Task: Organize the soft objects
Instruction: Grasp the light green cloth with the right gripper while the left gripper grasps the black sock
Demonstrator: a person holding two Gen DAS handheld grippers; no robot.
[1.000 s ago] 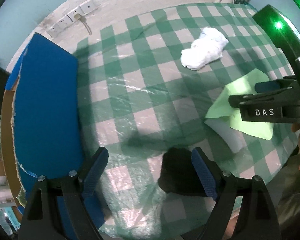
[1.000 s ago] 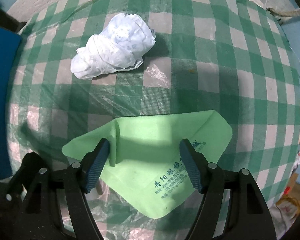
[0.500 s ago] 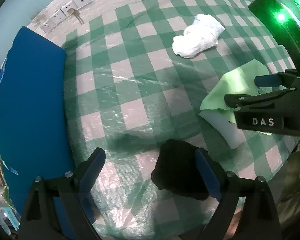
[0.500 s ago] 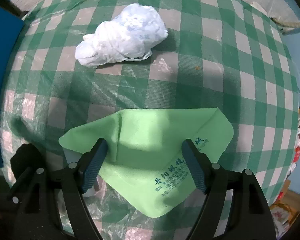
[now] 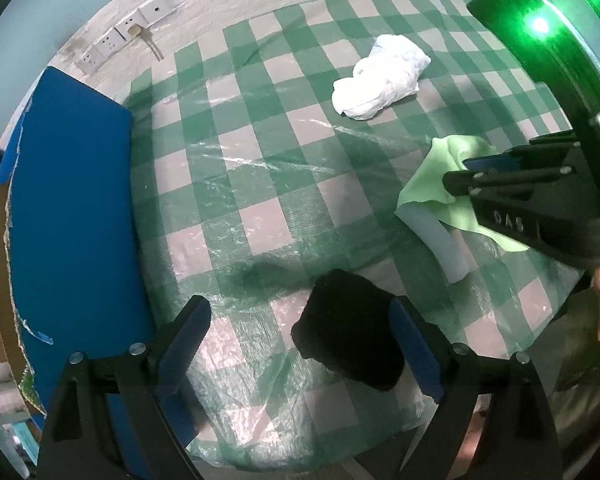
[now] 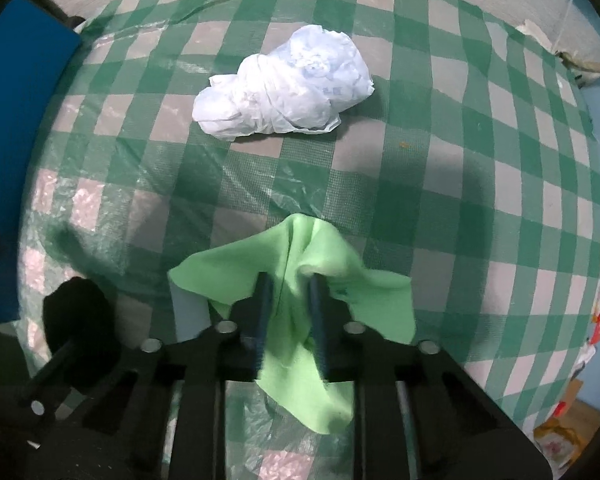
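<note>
**Green cloth pinched, black piece waiting**

Right wrist view: my right gripper [image 6: 288,308] has its jaws pressed together on the green cloth [image 6: 300,264], bunching its middle into a ridge between them so the fabric gathers and lifts in one piece instead of sliding flat. The cloth sits near the front edge of the surface [image 6: 460,160], its loose corners draping to either side of my jaws and below them. A pale flat strip [image 6: 188,312] shows from under the cloth's left corner; I cannot tell what it is.

My left gripper [image 5: 300,336] has its jaws spread wide, and the black soft object [image 5: 348,332] lies on the surface against the inside of my right-hand jaw, toward the front edge. I judge it is framed that way for the next grasp, though nothing is closed on it yet.

Count of soft things on the checked surface: one green cloth, one black piece, one crumpled white plastic bag [image 6: 288,88] lying well apart toward the back edge. That makes three, with one in hand. A blue board [image 5: 72,220] stands along the left edge, possibly where the things are to go, but I can't confirm that.
</note>
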